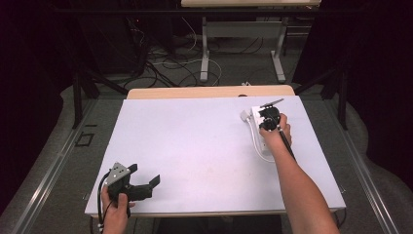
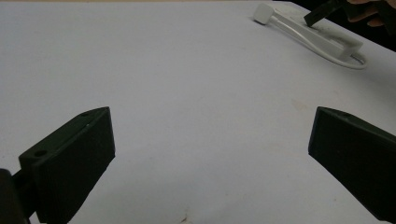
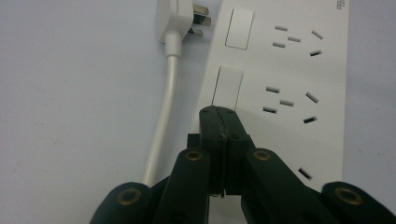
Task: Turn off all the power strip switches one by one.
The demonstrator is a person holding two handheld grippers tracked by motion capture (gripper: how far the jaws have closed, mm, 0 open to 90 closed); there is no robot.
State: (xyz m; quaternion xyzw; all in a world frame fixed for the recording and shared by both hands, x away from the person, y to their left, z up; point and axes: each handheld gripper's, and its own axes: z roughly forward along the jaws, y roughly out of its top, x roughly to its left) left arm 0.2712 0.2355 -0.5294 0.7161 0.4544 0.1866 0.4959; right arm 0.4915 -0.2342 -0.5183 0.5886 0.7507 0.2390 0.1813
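We see a white bench (image 1: 195, 146) from above, with a person's forearms coming in from the near edge. Nearest, at the left corner, the left gripper (image 1: 146, 179) rests low over bare bench; its fingers (image 2: 70, 161) are spread wide with nothing between them, and it looks parked out of the way while the other hand works. Farther off, on the right side of the bench, the right gripper (image 1: 269, 117) is held over a white power strip (image 3: 289, 79) that lies flat, its length running near to far. Here the fingers (image 3: 219, 135) are clenched tight together around nothing, and their joined tip sits at or just above a rocker switch (image 3: 227, 87) on the strip; closed like this they make one firm point, which suits pressing a switch, we judge. The strip's own white cable (image 3: 163, 107) curls along its left side, ending in a plug (image 3: 180, 18) lying loose just beside the strip's far end.
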